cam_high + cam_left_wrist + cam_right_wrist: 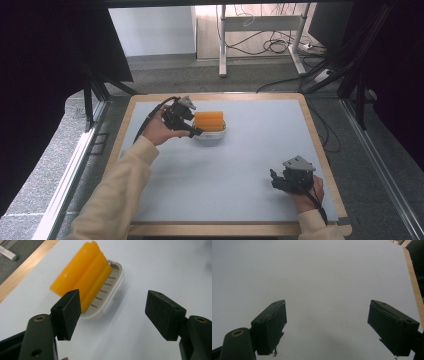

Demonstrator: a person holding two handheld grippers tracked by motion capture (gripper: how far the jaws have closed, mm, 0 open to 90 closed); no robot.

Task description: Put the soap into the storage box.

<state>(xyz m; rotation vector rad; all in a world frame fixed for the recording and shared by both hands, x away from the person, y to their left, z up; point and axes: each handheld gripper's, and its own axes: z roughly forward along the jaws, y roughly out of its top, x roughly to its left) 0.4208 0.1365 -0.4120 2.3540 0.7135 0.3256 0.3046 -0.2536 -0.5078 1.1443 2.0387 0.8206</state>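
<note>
One orange sponge (208,121), one white dish (209,135)

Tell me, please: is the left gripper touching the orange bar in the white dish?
Apart. In the left gripper view, the left gripper has open jaws with only bare table between them, and the orange bar lies beyond them in its white dish.

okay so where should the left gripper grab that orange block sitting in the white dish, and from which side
Probably across the long flat faces of the orange block, on the part standing above the white dish. It sits on edge, leaning, so come from above with one pad on each face. The left gripper is open, beside the dish, with nothing between its jaws.
</note>
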